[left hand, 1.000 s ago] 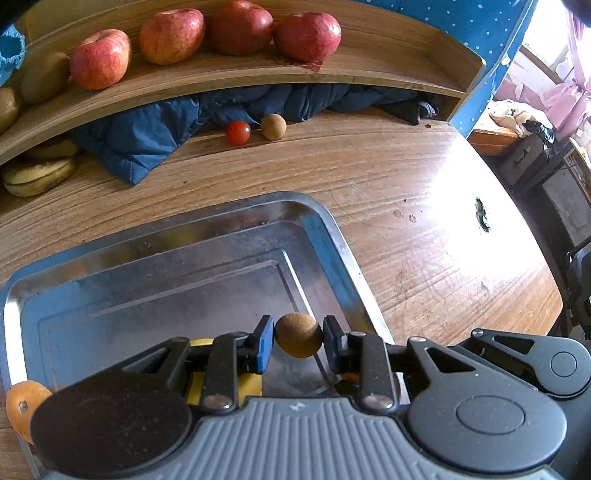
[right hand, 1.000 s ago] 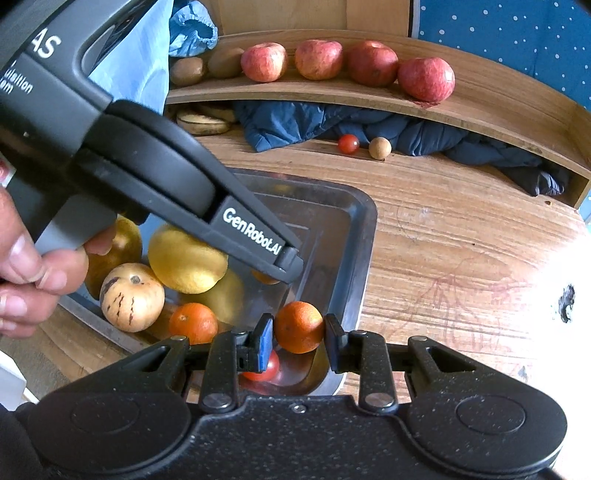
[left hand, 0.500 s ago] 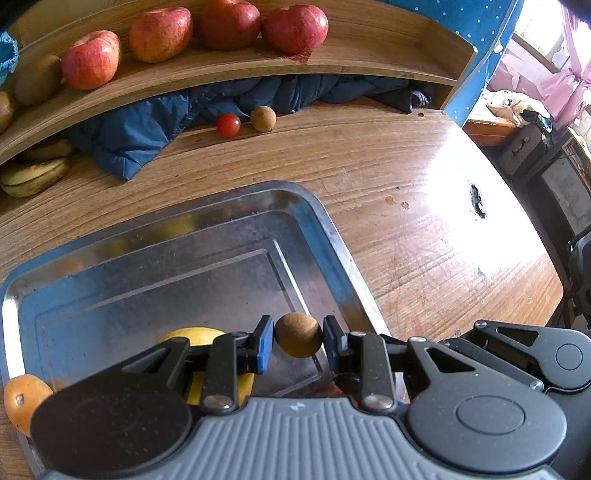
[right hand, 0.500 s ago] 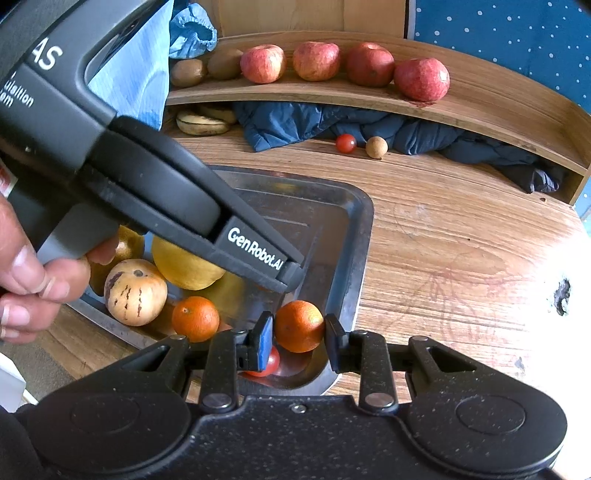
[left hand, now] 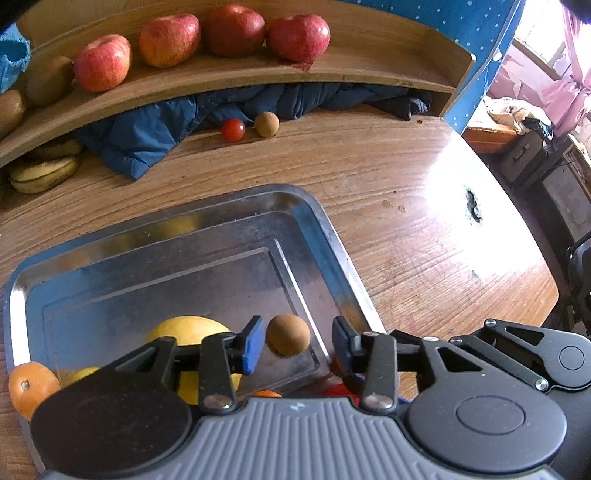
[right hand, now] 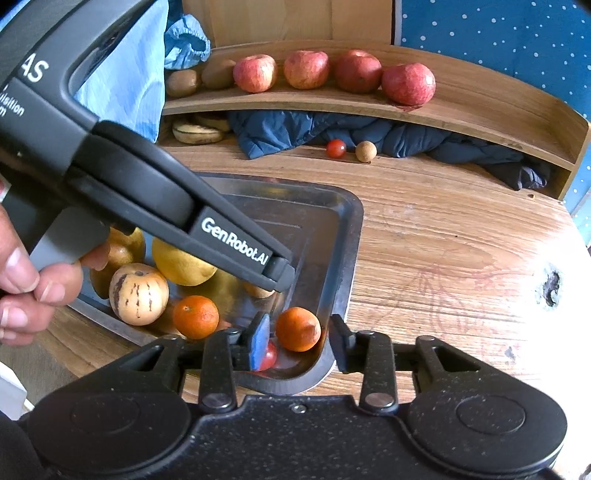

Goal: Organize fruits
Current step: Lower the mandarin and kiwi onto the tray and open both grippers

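A tray (left hand: 328, 236) sits on the desk (left hand: 406, 177), with fruit in its near end. Behind it, a shelf (left hand: 236, 74) carries four apples (left hand: 232, 29) in a row; a jacket (left hand: 147, 129) lies under the shelf.

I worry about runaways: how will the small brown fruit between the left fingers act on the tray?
The brown fruit is round, so it likely rolls on the smooth tray. The raised rim should stop it. Probably light, given its size.

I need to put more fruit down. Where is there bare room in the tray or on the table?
Free: the tray's far half and the table right of it. Crowded: the tray's near end, around the lemon and oranges.
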`<state>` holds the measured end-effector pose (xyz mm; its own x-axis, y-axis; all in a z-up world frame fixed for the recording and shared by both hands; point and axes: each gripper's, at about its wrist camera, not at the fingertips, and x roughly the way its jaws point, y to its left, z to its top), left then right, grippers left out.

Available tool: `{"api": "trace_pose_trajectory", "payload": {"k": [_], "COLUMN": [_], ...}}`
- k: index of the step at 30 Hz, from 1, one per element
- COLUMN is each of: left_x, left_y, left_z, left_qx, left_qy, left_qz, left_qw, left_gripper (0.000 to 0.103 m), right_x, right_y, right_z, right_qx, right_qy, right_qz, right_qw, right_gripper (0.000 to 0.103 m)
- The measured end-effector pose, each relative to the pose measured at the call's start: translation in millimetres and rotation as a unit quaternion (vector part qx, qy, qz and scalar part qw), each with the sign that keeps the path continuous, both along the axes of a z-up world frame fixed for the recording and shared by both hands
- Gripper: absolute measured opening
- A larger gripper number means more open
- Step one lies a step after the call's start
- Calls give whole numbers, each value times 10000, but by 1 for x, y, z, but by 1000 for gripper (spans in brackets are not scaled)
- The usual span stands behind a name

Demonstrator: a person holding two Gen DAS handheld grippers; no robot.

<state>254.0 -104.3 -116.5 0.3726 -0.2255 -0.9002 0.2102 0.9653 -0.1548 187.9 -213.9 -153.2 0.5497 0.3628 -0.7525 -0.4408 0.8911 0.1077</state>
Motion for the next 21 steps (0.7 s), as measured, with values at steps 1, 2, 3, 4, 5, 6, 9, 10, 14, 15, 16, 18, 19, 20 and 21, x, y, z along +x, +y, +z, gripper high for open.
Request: {"api": "trace_pose_trajectory", "payload": {"k": [1, 2, 3, 4, 5, 6, 9, 10, 14, 15, 16, 18, 19, 20, 21], "left_x": [-2, -3, -4, -6, -8, -10, -17, -20, -30, -32, -35, -41, -45, -49, -53], "left_y": [0, 1, 1, 1, 2, 3, 5, 7, 15, 18, 22, 31, 36, 42, 47], "left_z": [2, 5, 7, 10, 13, 16, 24, 27, 35, 37, 39, 43, 44, 45, 46], "left_qx": [-9, -26, -40, -49, -52, -52, -67, -34, 58, 71, 84, 104, 118, 144, 172], "left_qy": [-33, -65, -98, -147, -192, -245, -371, -410, -517, -540, -560, -543, -510, -475, -425], "left_qz": [4, 10, 18, 26, 37, 54, 107, 150, 344, 422, 482, 573, 622, 678, 728], "left_qw": [10000, 10000, 9999, 9999, 9998, 9997, 9992, 9990, 9981, 9976, 9972, 9968, 9967, 9965, 9963], "left_gripper": [49, 52, 54, 59, 64, 67, 82, 88, 96, 97, 99, 100, 102, 102, 102], "right_x": [-1, -3, -5, -6, -8, -9, -12, -13, -17, -18, -19, -21, -22, -23, -25], "right_y": [-1, -1, -2, -3, -4, -5, -7, -8, -9, -10, -10, -9, -9, -8, -6], "right_z": [1, 1, 2, 3, 4, 5, 8, 9, 14, 15, 16, 17, 18, 19, 19], "right_qx": [14, 29, 45, 63, 83, 103, 155, 170, 251, 281, 311, 366, 386, 404, 413], "right_qy": [-2, -3, -2, -8, -16, -25, -69, -88, -128, -126, -122, -112, -108, -101, -89], "right_qz": [-12, -19, -27, -35, -41, -48, -67, -68, -33, -10, 14, 85, 131, 184, 224], "right_qw": [10000, 10000, 10000, 10000, 10000, 9999, 9998, 9998, 9996, 9995, 9994, 9992, 9991, 9990, 9989], "right_gripper": [45, 46, 48, 52, 54, 58, 67, 71, 84, 86, 90, 94, 97, 99, 100]}}
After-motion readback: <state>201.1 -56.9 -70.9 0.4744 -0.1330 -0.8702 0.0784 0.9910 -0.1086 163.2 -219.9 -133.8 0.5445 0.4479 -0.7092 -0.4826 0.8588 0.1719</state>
